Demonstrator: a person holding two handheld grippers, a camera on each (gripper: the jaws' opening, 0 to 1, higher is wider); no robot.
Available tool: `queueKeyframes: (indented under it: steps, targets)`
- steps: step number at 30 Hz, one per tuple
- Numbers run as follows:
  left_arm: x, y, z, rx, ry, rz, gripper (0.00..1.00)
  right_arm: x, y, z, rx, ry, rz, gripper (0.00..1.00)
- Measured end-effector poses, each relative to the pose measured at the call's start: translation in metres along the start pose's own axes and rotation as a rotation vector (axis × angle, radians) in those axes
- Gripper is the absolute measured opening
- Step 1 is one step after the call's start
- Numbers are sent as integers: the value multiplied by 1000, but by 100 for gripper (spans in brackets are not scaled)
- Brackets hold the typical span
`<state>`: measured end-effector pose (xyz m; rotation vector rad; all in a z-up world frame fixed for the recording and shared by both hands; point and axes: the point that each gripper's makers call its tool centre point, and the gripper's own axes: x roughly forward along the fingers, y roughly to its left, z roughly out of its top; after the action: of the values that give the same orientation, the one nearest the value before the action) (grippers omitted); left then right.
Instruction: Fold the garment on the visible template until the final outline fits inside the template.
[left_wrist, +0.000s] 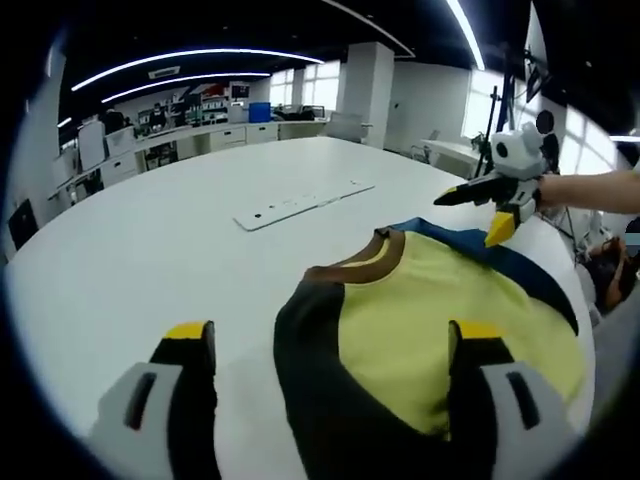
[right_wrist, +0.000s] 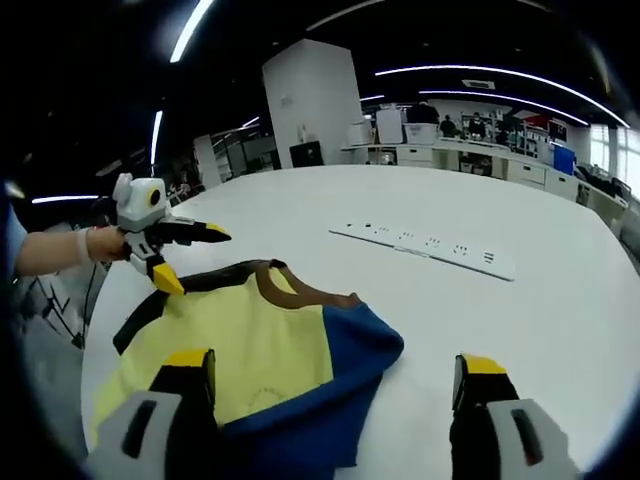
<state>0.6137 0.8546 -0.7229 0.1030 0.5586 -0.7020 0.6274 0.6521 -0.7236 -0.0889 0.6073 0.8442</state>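
Left gripper view: your left gripper (left_wrist: 330, 345) has its jaws wide apart, holding nothing, over the garment (left_wrist: 440, 330) lying flat on the white table (left_wrist: 150, 250). Your right gripper (right_wrist: 335, 370) is also spread, empty, at the blue sleeve (right_wrist: 350, 350). A power strip (right_wrist: 425, 245) lies beyond the collar (right_wrist: 290, 290).

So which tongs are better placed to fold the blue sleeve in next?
Right, probably. The open right tongs straddle the blue fabric sleeve of the yellow shirt, while the left tongs sit over the black sleeve on the far side.
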Motion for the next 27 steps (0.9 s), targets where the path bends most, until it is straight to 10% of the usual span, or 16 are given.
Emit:
queueKeyframes:
  steps: [27]
  targets:
    - [-67, -57, -5, 3, 0, -2, 97, -57, 40, -13, -11, -14, 9, 93]
